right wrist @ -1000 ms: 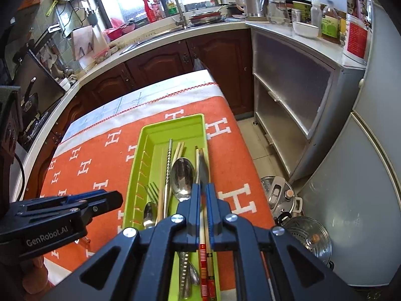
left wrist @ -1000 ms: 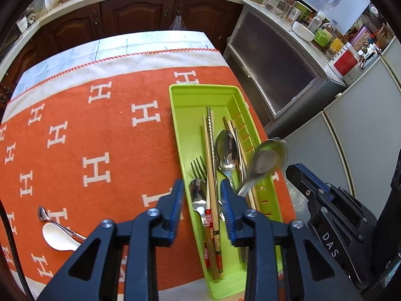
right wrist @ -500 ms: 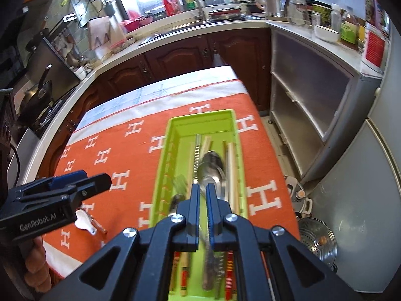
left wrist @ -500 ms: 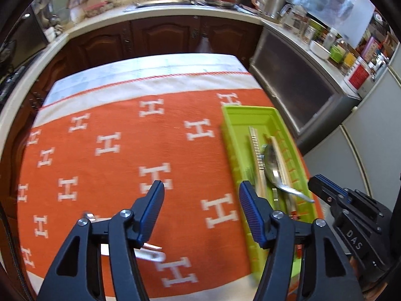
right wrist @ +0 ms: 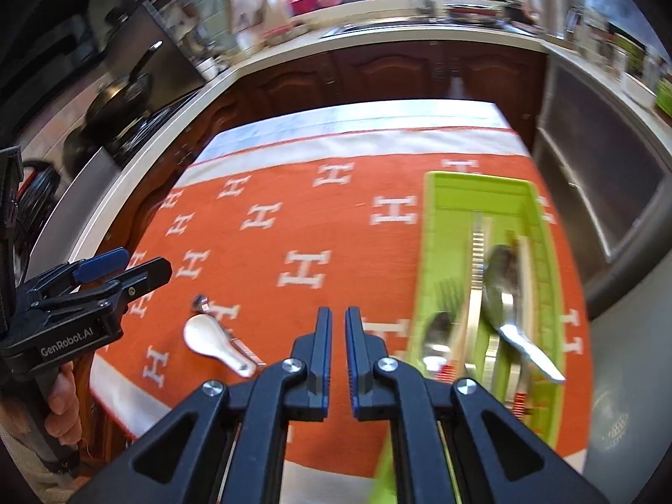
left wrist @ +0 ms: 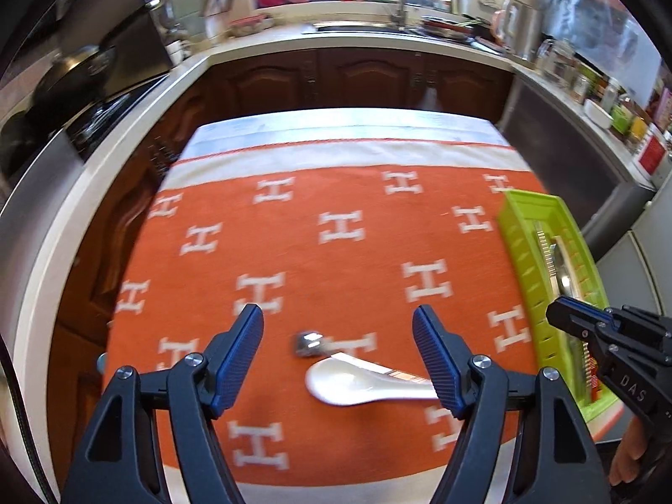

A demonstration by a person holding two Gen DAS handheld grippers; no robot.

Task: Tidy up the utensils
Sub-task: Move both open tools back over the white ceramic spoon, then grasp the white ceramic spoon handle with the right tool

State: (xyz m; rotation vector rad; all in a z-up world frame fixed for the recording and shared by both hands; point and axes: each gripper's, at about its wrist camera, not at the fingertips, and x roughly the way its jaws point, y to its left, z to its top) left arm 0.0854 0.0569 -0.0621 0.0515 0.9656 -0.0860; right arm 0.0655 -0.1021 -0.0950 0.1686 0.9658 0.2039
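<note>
A white ceramic spoon (left wrist: 361, 386) lies on the orange cloth with a small metal spoon (left wrist: 308, 342) crossing under it. My left gripper (left wrist: 338, 327) is open wide and empty, hovering just above and before them. The pair also shows in the right wrist view: white spoon (right wrist: 214, 342), metal spoon (right wrist: 201, 303). The green utensil tray (right wrist: 434, 252) holds spoons, a fork and chopsticks at the table's right. My right gripper (right wrist: 338, 329) is nearly shut and empty, above the cloth left of the tray. The tray also shows in the left wrist view (left wrist: 516, 243).
The orange cloth with white H marks (left wrist: 336, 252) covers the table. The table's right edge drops off beside the tray, with a grey cabinet (right wrist: 605, 193) beyond. A counter with a sink (left wrist: 357, 29) runs behind; a stove with a pan (right wrist: 122, 101) stands left.
My left gripper has swung left from over the tray to over the two loose spoons and has opened wider. My right gripper has moved left off the tray, still nearly shut.
</note>
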